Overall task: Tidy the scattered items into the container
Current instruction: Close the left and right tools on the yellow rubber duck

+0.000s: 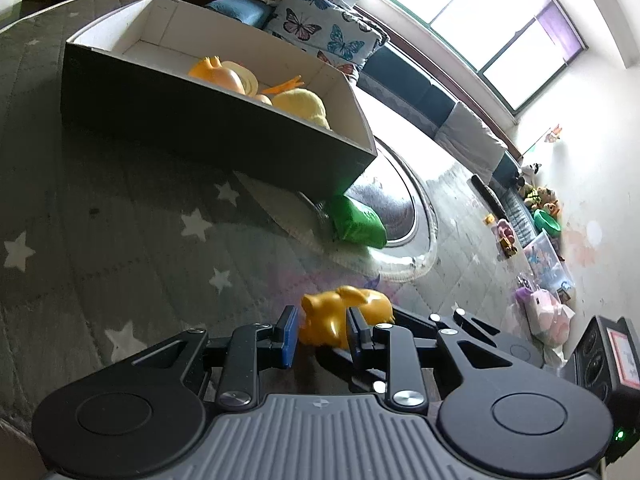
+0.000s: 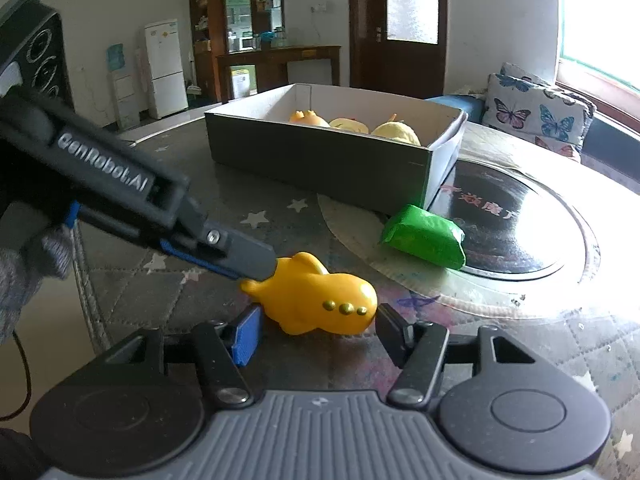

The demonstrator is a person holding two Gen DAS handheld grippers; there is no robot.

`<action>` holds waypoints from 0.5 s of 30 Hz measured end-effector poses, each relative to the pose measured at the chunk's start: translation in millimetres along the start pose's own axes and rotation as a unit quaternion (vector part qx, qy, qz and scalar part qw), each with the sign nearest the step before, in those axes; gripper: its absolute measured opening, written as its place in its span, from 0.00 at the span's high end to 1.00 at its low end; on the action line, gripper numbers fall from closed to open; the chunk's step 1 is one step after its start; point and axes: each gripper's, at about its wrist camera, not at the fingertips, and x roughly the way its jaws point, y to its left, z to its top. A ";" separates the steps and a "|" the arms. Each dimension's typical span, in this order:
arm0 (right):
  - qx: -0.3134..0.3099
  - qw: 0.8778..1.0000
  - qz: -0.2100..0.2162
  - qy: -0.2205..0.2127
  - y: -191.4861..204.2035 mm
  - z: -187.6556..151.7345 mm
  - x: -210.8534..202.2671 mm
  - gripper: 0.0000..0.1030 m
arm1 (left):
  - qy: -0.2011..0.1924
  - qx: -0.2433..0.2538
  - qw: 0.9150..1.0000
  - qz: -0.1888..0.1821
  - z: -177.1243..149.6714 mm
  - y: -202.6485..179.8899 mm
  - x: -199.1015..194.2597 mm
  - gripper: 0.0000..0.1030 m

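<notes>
A yellow toy fish lies on the star-patterned table cover. In the left wrist view the toy fish sits between the fingers of my left gripper, which close on its tail end. My right gripper is open, its fingers either side of the fish, not touching. The left gripper also shows in the right wrist view, reaching in from the left onto the fish. The cardboard box stands behind and holds several yellow and orange toys. A green packet lies by the box's near corner.
A dark round glass plate is set in the table to the right. A butterfly cushion and a sofa lie beyond the table. Toys litter the floor by the wall.
</notes>
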 end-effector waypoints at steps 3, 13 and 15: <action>0.010 1.000 -0.007 -0.001 1.3 0.9 -0.2 0.40 | 0.004 0.007 1.000 -0.001 -2.7 -2.3 2.1 0.72; -0.005 1.000 0.003 -0.005 7.9 -3.7 -8.7 0.40 | 0.012 0.003 1.000 0.006 0.2 9.9 10.7 0.79; -0.012 1.000 0.001 -0.007 8.4 -3.5 -11.4 0.39 | 0.011 0.007 1.000 0.009 2.3 11.6 11.3 0.81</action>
